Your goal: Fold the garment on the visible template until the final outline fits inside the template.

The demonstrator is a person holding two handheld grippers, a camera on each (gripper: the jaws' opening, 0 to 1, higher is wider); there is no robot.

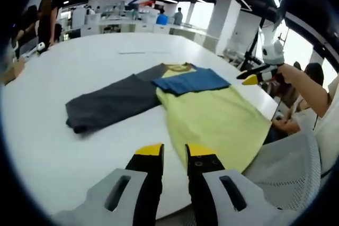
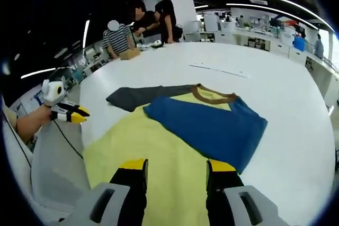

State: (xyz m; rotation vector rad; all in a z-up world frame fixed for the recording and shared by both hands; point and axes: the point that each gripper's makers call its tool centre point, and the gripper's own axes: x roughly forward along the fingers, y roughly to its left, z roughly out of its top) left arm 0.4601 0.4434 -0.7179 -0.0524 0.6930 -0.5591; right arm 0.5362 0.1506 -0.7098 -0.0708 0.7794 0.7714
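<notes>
Left gripper view: our left gripper point(image 1: 174, 154) hangs above the near edge of the white table point(image 1: 63, 130), jaws parted a little, gripping nothing. The garment point(image 1: 212, 120), a yellow shirt with one blue sleeve point(image 1: 190, 81) folded over the chest and one dark grey sleeve point(image 1: 111, 101) stretched out flat, lies mid-table, hem running off toward the table edge. We judge the fold barely started: one sleeve in, the grey sleeve and body left to do. We can't make out a template outline. Right gripper point(image 1: 254, 76) comes in from the right, off the cloth, tips close together

Right gripper view: our right gripper point(image 2: 176, 169) sits over the yellow body, jaws released wide, empty. Left gripper point(image 2: 74, 114) shows at left, clear of the shirt. Brown collar point(image 2: 214, 96) faces away from us. People point(image 2: 143, 22) stand at the far end of the table, a thin white strip point(image 2: 220, 70) lies beyond the shirt; neither blocks the fold
</notes>
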